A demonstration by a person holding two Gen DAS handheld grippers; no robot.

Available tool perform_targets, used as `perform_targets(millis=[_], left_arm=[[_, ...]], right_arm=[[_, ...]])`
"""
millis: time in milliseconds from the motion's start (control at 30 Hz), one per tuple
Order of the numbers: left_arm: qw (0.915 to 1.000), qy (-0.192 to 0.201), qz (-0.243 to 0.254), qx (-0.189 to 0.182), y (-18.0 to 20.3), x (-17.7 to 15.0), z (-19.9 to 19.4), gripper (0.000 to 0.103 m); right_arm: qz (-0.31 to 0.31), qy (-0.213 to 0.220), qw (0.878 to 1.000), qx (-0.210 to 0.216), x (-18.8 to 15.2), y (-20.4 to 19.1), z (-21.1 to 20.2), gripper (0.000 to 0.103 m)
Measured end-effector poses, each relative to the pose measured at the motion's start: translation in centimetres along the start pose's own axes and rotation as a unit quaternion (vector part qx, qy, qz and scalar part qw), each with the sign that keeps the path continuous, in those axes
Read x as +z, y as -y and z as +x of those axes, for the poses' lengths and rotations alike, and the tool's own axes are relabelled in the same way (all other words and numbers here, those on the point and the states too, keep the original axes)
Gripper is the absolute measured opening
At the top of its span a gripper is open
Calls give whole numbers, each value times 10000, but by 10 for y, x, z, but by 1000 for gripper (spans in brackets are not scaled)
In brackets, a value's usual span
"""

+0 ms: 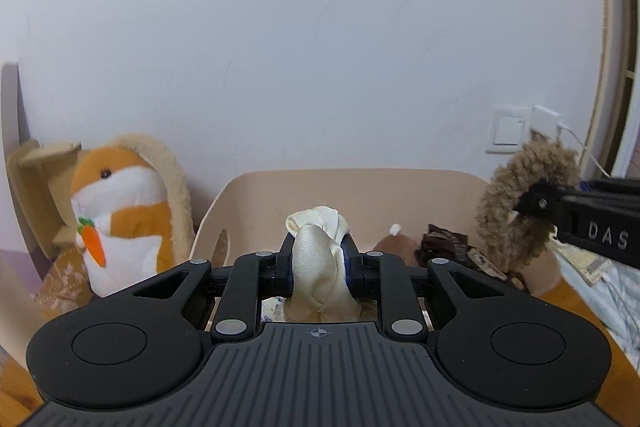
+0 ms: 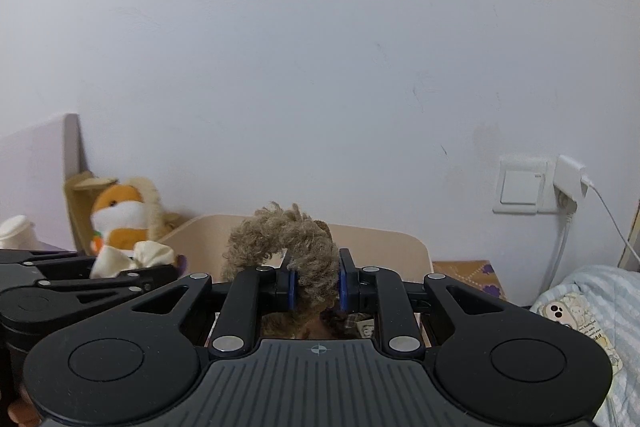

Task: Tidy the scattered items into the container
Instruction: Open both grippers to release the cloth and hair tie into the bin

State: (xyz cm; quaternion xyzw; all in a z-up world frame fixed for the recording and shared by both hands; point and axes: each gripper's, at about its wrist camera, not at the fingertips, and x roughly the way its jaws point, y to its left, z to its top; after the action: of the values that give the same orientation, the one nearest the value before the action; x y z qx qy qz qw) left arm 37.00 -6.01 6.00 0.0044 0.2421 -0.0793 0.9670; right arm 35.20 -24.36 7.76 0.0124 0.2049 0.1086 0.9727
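Observation:
My left gripper (image 1: pixel 318 251) is shut on a cream satin scrunchie (image 1: pixel 316 267), held just in front of the beige container (image 1: pixel 360 187). My right gripper (image 2: pixel 316 279) is shut on a fuzzy brown scrunchie (image 2: pixel 296 239), also near the container's (image 2: pixel 392 247) front edge. The left wrist view has the right gripper (image 1: pixel 526 205) coming in from the right with the fuzzy scrunchie (image 1: pixel 516 195) over the container's right side. The right wrist view has the left gripper (image 2: pixel 168 269) at the left with the cream scrunchie (image 2: pixel 148 253). Inside the container lie a brown item with a white tuft (image 1: pixel 394 245) and a dark brown scrunchie (image 1: pixel 444 243).
An orange and white plush toy with a carrot (image 1: pixel 120 219) stands left of the container against the wall. A wall switch (image 2: pixel 520 187) and a plugged-in charger (image 2: pixel 572 177) are at the right. A phone (image 2: pixel 558 311) lies on striped bedding (image 2: pixel 600 291) at the right.

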Motion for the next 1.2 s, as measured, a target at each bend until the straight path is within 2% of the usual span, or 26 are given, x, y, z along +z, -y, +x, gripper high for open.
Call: perform_targets(millis=[133, 300, 400, 433, 533, 600, 667, 700, 733, 800, 1000, 1200], left_arm=[[9993, -306, -209, -31, -6, 4, 21, 21], [9985, -543, -80, 85, -5, -4, 40, 21], [9982, -586, 56, 143, -2, -10, 44, 24], [9981, -597, 59, 150, -3, -11, 45, 26], [9981, -597, 22, 152, -3, -12, 46, 43], [9983, -574, 4, 123, -3, -12, 44, 67], [9988, -495, -37, 55, -3, -13, 40, 79], [9990, -455, -28, 31, -2, -12, 38, 81], [9990, -444, 14, 15, 0, -12, 36, 81], [9989, -442, 133, 2, 5, -11, 34, 81], [9982, -258, 529, 99, 16, -11, 22, 84], [9978, -173, 611, 162, 16, -7, 11, 85]], right_arm=[[-6, -223, 9997, -139, -3, 1, 23, 18], [-97, -481, 9984, -283, -11, 0, 43, 19], [-142, -658, 9973, -310, -15, 0, 51, 26], [-159, -706, 9969, -303, -17, 0, 53, 33], [-205, -763, 9963, -336, -20, 1, 54, 40], [-222, -774, 9961, -355, -22, 2, 51, 46], [-212, -743, 9964, -357, -23, 5, 46, 54], [-213, -726, 9965, -360, -24, 6, 44, 59], [-219, -728, 9965, -357, -25, 7, 42, 64], [-220, -761, 9962, -366, -25, 8, 40, 65], [-144, -834, 9958, -334, -25, 12, 32, 82], [-162, -826, 9958, -347, -22, 13, 26, 88]])
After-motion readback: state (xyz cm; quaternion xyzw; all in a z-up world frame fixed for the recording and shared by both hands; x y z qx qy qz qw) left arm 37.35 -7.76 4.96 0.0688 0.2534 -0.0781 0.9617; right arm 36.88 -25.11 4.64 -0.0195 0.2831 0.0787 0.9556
